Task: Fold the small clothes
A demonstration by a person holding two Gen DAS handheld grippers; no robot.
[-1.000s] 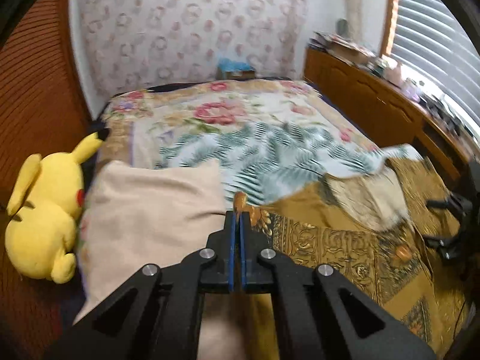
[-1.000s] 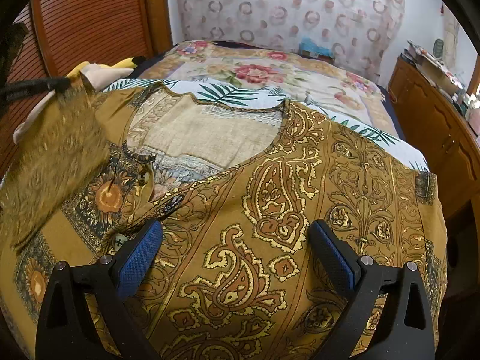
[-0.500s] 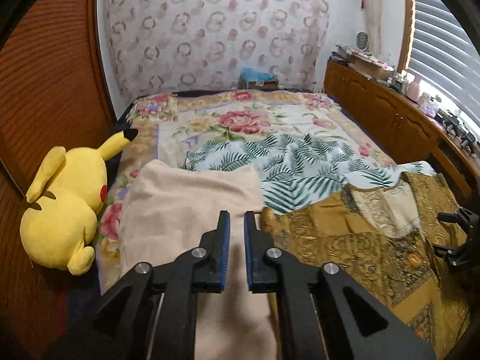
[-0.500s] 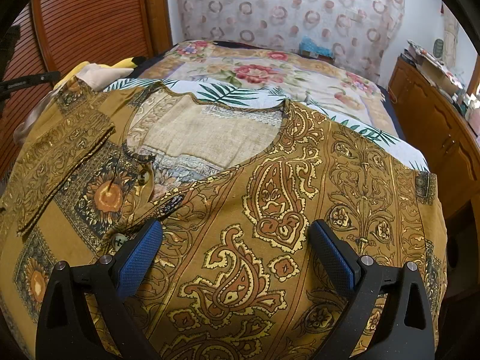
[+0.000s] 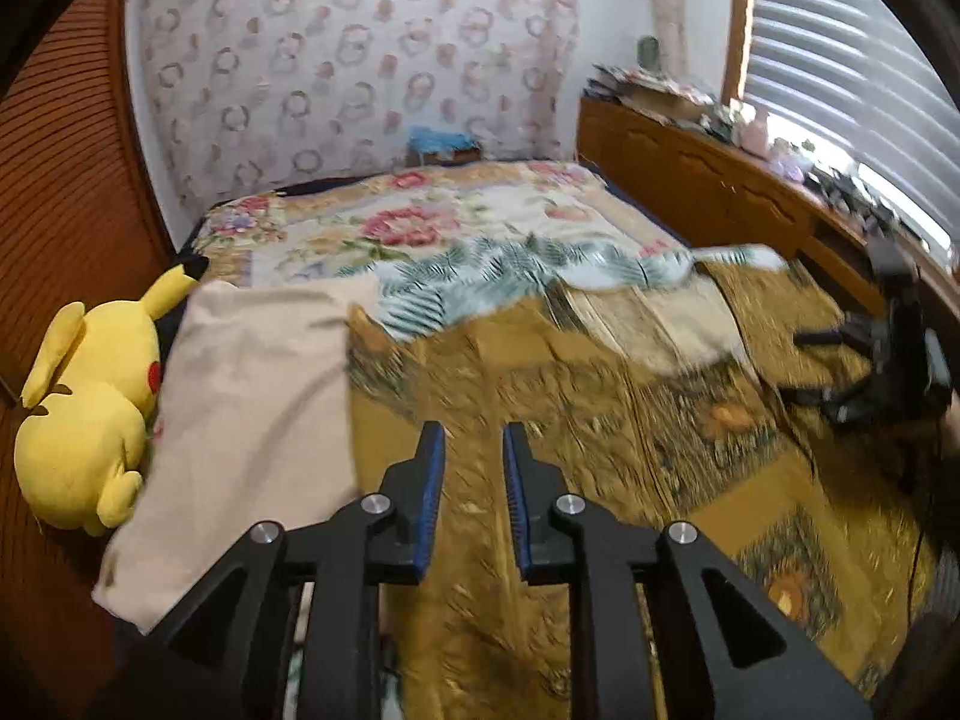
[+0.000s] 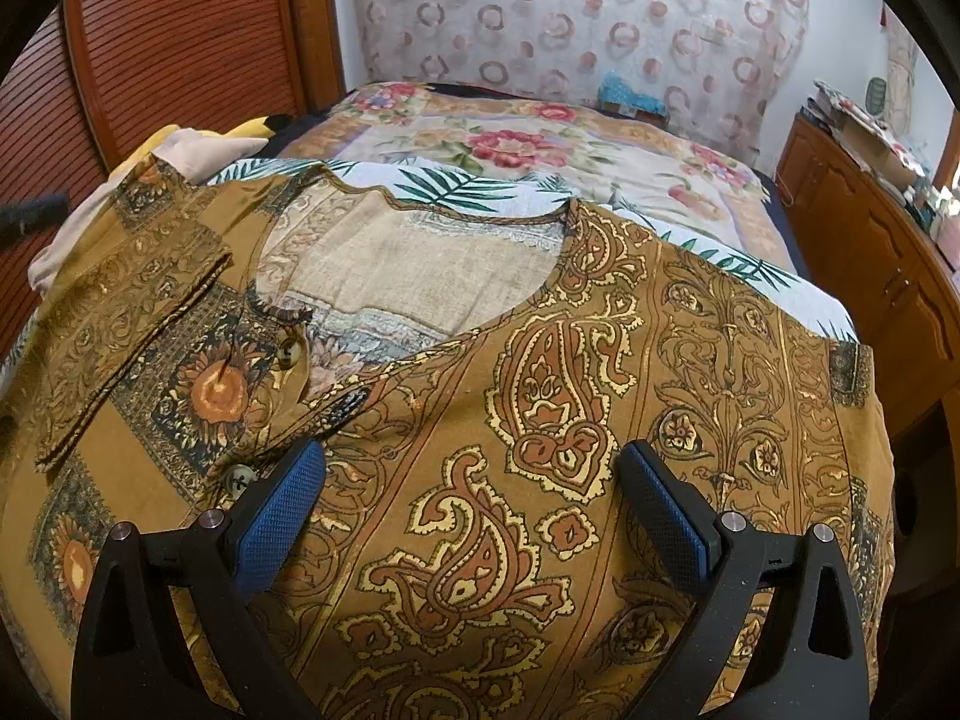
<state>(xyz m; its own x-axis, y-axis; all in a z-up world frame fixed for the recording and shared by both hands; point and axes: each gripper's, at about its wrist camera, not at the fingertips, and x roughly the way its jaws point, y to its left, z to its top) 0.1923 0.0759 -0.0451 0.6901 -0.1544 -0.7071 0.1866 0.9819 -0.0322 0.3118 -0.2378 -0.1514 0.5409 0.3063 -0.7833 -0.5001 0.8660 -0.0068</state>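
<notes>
We see our left gripper (image 5: pixel 473 450) opening above the gold shirt (image 6: pixel 540 420), nothing pinched. Our right gripper (image 6: pixel 471 480) is spread wide over it, holding nothing.

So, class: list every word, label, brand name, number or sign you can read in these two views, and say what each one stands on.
None can be read.
Patterned shirt: paisley and flower print only, no lettering.
Yellow plush toy: no tag or writing shows.
Clutter on the wooden dresser: any print there is too small and blurred to read.
Wall curtain: ring pattern only.
</notes>
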